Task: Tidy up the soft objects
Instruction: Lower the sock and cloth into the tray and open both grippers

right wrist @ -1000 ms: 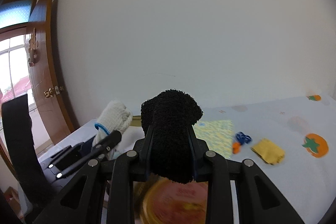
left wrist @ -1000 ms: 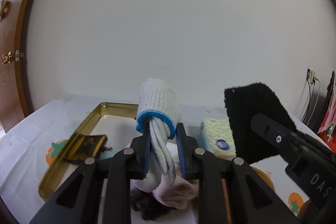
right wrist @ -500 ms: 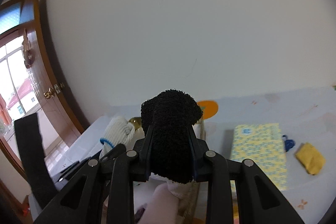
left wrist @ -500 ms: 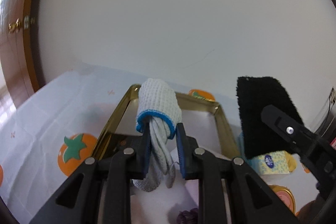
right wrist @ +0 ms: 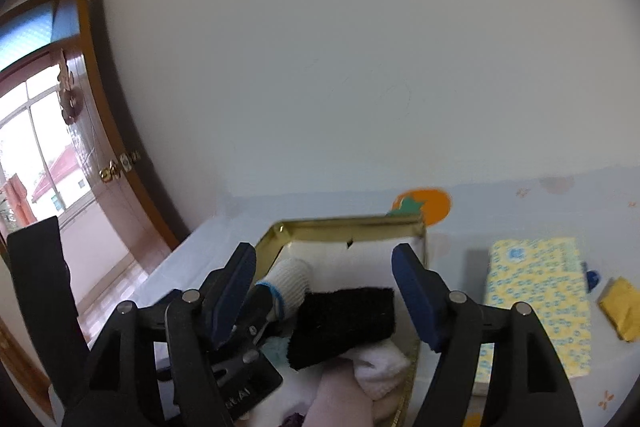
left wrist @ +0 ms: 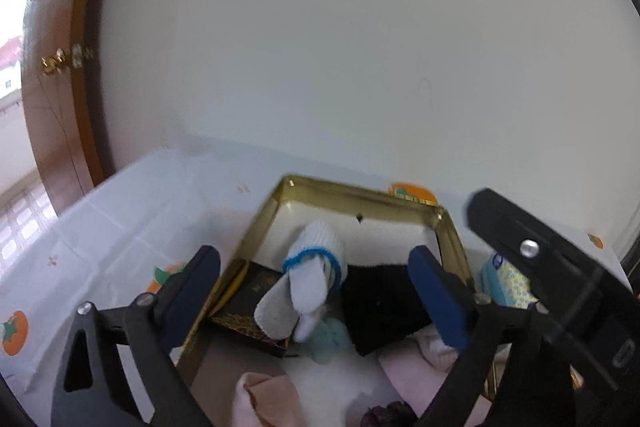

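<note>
My left gripper [left wrist: 318,287] hangs over the gold tin [left wrist: 360,195], its jaws opening wide. The white sock with a blue band [left wrist: 308,287] lies loose between them, touching neither pad, on top of the things in the tin. My right gripper [right wrist: 326,293] is just to the right over the same tin [right wrist: 344,223], its jaws also opening. The black sock [right wrist: 344,319] rests free below them on a white and pink pile. In the left wrist view the black sock [left wrist: 380,303] lies beside the white one.
The tin also holds a dark flat packet [left wrist: 256,291], a mint cloth [left wrist: 332,341] and pink cloth [left wrist: 264,399]. A yellow-patterned tissue pack [right wrist: 536,303], a yellow item [right wrist: 620,303] and a small blue item [right wrist: 592,277] lie right of it. A wooden door [right wrist: 92,131] stands left.
Both grippers have opened. The white sock has left the left jaws and the black sock the right jaws; both now lie down in the tin.
</note>
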A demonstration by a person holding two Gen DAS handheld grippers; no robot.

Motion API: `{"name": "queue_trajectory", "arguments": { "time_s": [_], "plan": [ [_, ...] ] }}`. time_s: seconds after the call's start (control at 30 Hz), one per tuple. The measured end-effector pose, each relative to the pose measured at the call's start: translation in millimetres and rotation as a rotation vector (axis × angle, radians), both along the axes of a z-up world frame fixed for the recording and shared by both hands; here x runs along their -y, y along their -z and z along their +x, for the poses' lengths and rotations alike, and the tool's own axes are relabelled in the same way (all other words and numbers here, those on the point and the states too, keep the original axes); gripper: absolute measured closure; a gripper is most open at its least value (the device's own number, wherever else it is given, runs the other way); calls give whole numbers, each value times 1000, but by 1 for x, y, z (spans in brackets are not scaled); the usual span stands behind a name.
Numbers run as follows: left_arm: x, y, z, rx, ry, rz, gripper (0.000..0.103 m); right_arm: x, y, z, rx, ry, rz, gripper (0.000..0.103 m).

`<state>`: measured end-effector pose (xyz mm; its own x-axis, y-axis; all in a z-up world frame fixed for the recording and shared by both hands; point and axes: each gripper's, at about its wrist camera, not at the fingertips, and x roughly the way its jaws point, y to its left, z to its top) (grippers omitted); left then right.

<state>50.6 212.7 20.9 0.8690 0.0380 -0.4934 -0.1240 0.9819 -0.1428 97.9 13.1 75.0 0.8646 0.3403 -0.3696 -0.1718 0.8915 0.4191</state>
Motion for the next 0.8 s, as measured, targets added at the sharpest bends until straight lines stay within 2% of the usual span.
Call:
{"name": "queue_trajectory", "arguments": {
  "time_s": [0.13,0.2,0.27,0.37,0.63,0.8],
  "plan": [
    [1,-1,-6,33,-12,9,6,-4,-7,-29,88,56,-64,30],
    [1,-1,-12,67,-35,24,6,0,-5,-52,159,129,-96,29],
    [-2,-3,-17,93,-44,25,6,7,-2,-71,218,211,-102,17],
    [1,-2,-23,125,-42,40,6,15,6,-90,287,287,-102,15],
    [23,-3,-45,240,-47,138,6,10,14,-99,322,305,-228,15],
    [29,1,-47,239,-41,168,6,16,14,-106,316,304,-232,15]
  ]
}}
